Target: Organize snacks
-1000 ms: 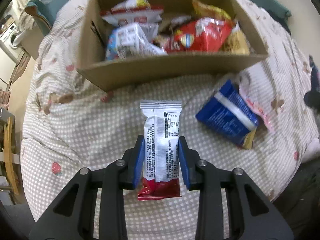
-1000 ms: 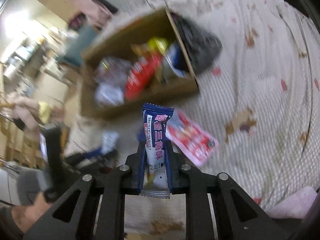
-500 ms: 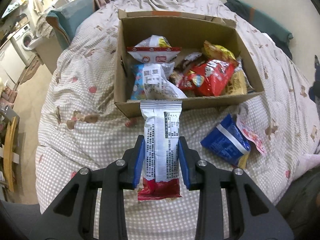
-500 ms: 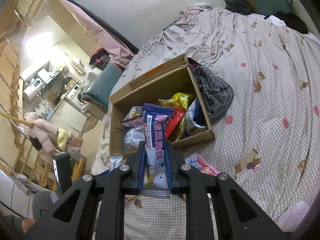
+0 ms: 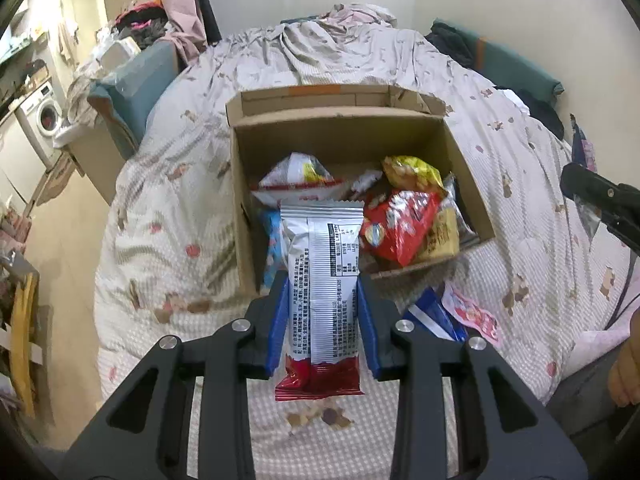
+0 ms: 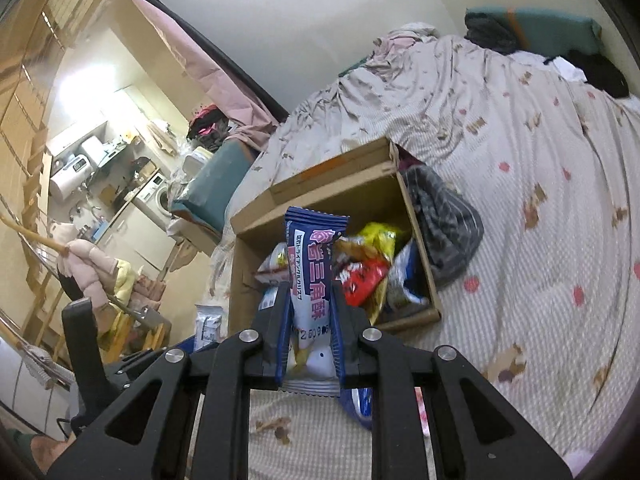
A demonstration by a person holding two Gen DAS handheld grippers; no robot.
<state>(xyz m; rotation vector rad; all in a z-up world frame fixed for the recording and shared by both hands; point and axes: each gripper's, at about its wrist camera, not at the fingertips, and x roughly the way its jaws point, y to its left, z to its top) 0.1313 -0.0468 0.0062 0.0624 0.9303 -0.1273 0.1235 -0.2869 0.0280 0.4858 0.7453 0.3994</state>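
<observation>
My left gripper point(image 5: 322, 292) is shut on a white snack packet with a red end point(image 5: 322, 280) and holds it upright above the bed, in front of an open cardboard box point(image 5: 460, 160) holding several snack bags. My right gripper point(image 6: 311, 304) is shut on a dark blue snack packet point(image 6: 311, 264), held upright before the same box point(image 6: 332, 184). A blue packet point(image 5: 434, 314) and a pink packet point(image 5: 474, 314) lie on the bed at the box's near right corner. The right gripper's body shows at the left wrist view's right edge point(image 5: 600, 200).
The box rests on a bed with a checked, patterned cover point(image 5: 160, 220). A striped grey cloth point(image 6: 444, 224) lies against the box's right side. Teal cushions point(image 5: 516, 68) line the far wall. A washing machine point(image 5: 44, 116) and floor clutter are to the left.
Both grippers have risen and drawn back from the box, each keeping its packet; the box looks smaller and farther, and more of the bed and room shows.
</observation>
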